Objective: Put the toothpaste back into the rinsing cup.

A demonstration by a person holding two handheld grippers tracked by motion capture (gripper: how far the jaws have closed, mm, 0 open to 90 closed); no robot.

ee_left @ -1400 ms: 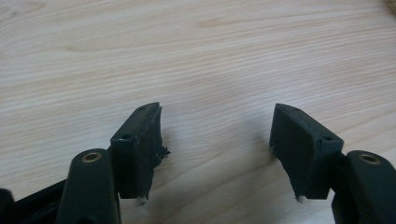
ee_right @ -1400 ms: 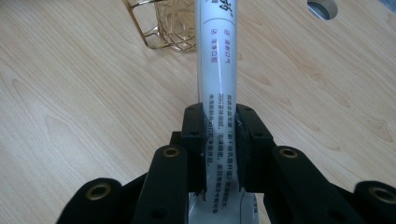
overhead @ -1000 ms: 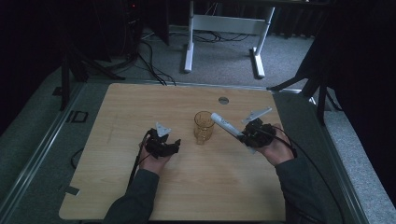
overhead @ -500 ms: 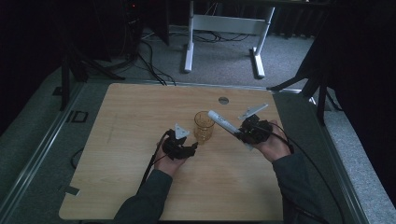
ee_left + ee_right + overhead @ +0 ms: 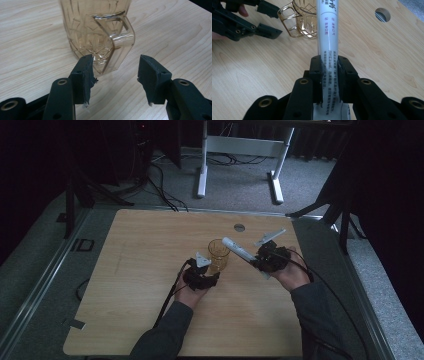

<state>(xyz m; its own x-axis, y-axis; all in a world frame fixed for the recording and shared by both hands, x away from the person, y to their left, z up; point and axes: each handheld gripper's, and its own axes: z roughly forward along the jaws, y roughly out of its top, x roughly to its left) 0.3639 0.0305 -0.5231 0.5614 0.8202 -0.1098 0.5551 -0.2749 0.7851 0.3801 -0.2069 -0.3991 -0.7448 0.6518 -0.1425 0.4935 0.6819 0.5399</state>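
Closing in since earlier: left tongs [image 5: 115,72] apart, now at mug [image 5: 97,32] handle; right tongs [image 5: 329,68] clamped on tube [image 5: 327,37].

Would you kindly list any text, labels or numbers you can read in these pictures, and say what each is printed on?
White tube, shut in the right gripper: rows of small printed characters, some beside small red marks, run along it; all too small and blurred to read.
Amber cup, before the open left gripper: no text, only a moulded pattern.
Table: no text.
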